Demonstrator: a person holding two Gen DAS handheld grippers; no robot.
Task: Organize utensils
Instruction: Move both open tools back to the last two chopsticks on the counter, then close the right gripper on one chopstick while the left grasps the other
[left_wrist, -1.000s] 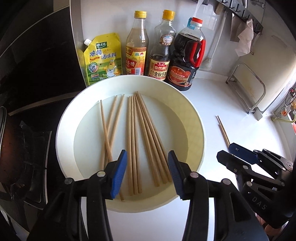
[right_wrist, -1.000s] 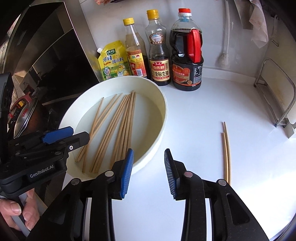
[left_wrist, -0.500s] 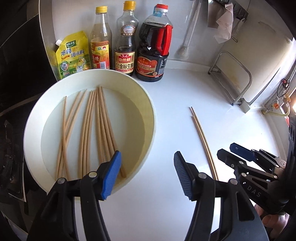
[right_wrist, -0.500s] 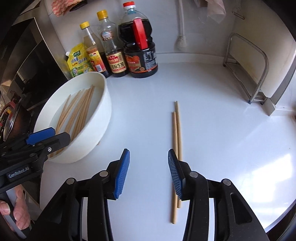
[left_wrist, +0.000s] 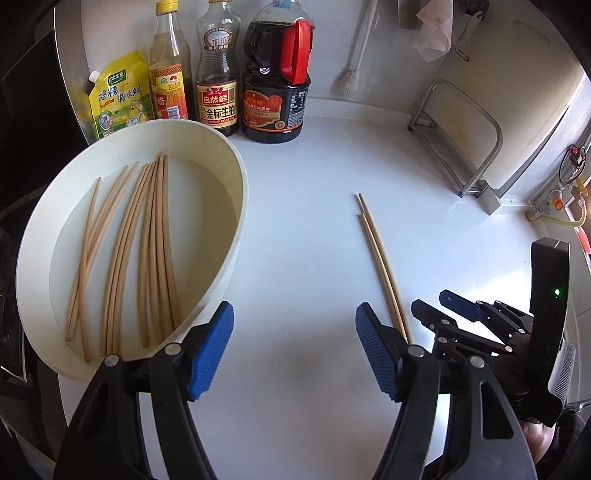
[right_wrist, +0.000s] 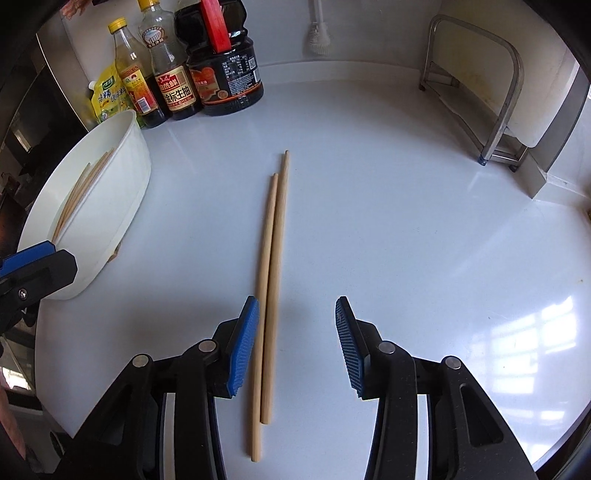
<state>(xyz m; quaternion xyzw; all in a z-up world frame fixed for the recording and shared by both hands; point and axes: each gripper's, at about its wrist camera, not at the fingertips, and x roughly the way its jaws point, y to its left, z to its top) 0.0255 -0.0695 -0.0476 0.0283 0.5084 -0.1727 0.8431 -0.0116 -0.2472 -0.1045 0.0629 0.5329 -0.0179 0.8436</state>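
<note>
Two wooden chopsticks (right_wrist: 272, 273) lie side by side on the white counter (right_wrist: 406, 229). My right gripper (right_wrist: 295, 339) hovers over their near half, open, with the pair lying just inside its left pad (right_wrist: 243, 339) and untouched. The same pair of chopsticks (left_wrist: 380, 262) appears in the left wrist view, right of my left gripper (left_wrist: 291, 347), whose jaws are opening over bare counter. A white bowl (left_wrist: 236, 221) at the left holds several more chopsticks (left_wrist: 155, 254). The right gripper (left_wrist: 454, 314) shows at the lower right of the left wrist view.
Sauce bottles (left_wrist: 275, 77) and a yellow seasoning pouch (left_wrist: 118, 99) stand along the back wall behind the bowl. A metal rack (right_wrist: 476, 85) stands at the back right. A dark stove area lies left of the bowl. The counter's front edge curves at the lower right.
Both grippers moved right, away from the bowl toward the loose pair of chopsticks. The left jaws have widened. The right gripper has dropped lower over the pair.
</note>
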